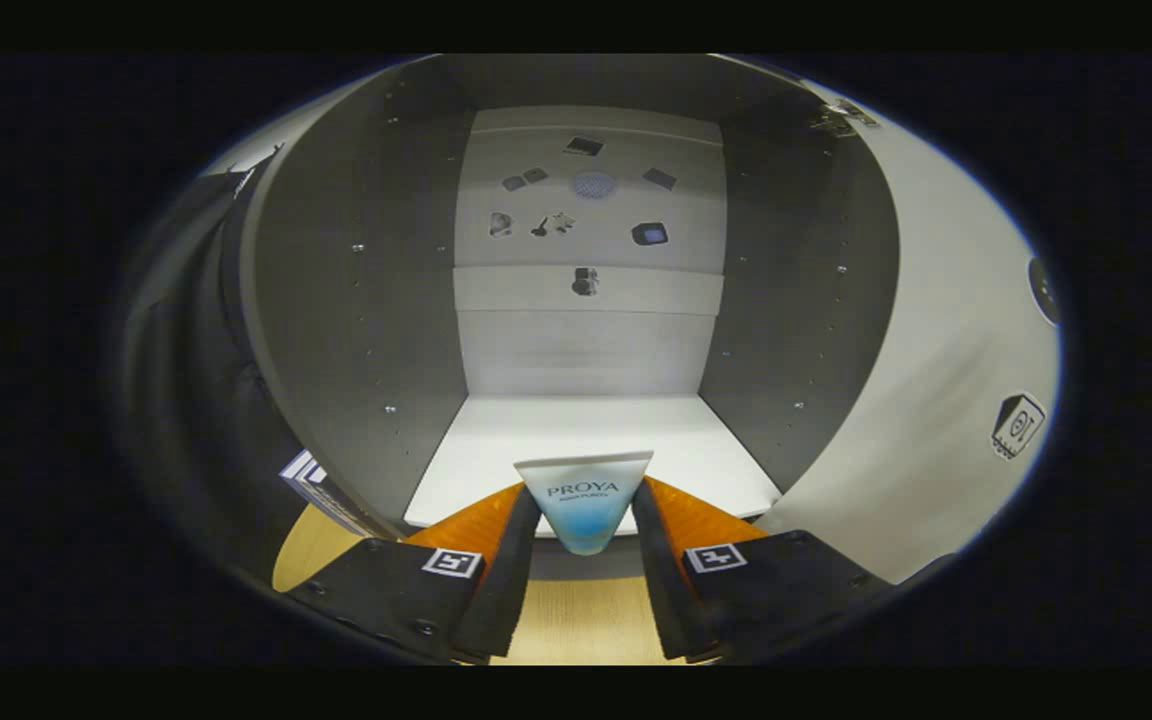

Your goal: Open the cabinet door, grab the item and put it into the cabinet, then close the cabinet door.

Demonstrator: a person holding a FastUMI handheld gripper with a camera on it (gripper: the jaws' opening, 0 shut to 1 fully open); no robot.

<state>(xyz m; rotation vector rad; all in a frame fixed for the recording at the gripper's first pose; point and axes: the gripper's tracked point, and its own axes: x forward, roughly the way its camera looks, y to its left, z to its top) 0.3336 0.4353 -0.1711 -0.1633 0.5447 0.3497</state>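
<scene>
Honestly, the gripper (584, 520) is clamped on the tube (584, 500), held right at the cabinet shelf's (496, 460) front lip. Let go now and I reckon it tips off the edge before the open door (936, 380) closes.

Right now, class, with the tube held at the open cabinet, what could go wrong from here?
1. The hand-held gripper pinches the tube near its narrow lower end, so it might slip or tip on release.
2. The tube sits just at the shelf's front edge; released here, it could fall out.
3. The open door hangs close alongside and could be bumped.
</scene>
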